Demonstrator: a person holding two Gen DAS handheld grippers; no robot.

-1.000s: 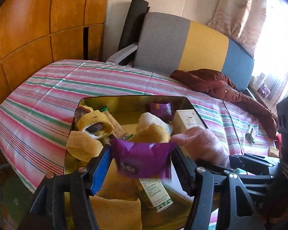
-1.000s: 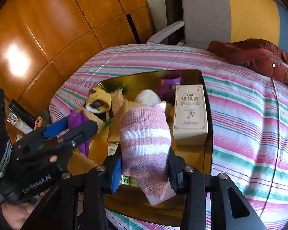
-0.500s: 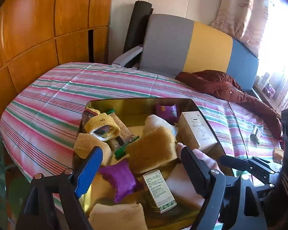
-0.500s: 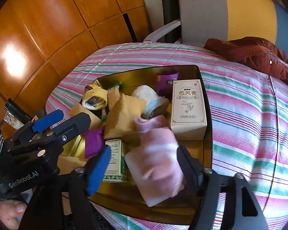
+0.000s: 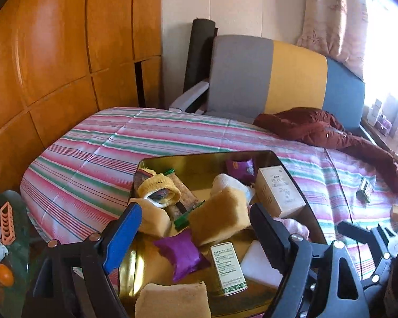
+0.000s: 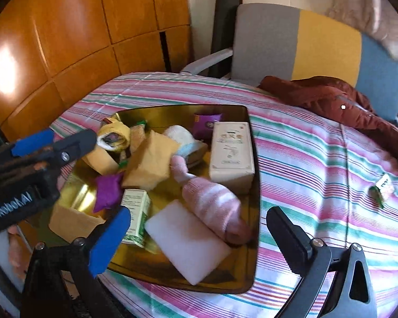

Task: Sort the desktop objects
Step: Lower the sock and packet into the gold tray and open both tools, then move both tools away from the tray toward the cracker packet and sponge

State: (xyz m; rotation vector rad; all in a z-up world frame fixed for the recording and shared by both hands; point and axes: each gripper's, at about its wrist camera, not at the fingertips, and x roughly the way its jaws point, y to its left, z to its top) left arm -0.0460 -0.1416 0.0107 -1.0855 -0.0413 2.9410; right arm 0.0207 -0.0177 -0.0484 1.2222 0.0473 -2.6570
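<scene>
A gold tray (image 5: 151, 162) (image 6: 255, 159) sits on the striped tablecloth, filled with small things. My left gripper (image 5: 196, 225) hangs open over its near end. Below it, free of the pads, lies a purple packet (image 5: 183, 254) (image 6: 107, 190). My right gripper (image 6: 199, 214) has its jaws opening wide above the tray. A pink striped sock (image 6: 212, 198) (image 5: 291, 224) lies loose in the tray beneath them, partly on a white foam block (image 6: 188, 238). A white box (image 6: 232, 151), a green-and-white carton (image 5: 228, 267), yellow sponges and a rolled yellow sock (image 5: 159, 188) also fill the tray.
A maroon jacket (image 5: 318, 129) lies at the table's far right, before a grey, yellow and blue chair (image 5: 268, 79). A small packet (image 6: 382, 185) and a yellow cube (image 5: 396, 212) rest on the cloth to the right. A glass side table with an orange rack (image 5: 6, 222) stands left.
The left gripper let go of the purple packet, which dropped into the tray. The right gripper opened and the pink sock fell beside the white box. Both grippers drew back a little.
</scene>
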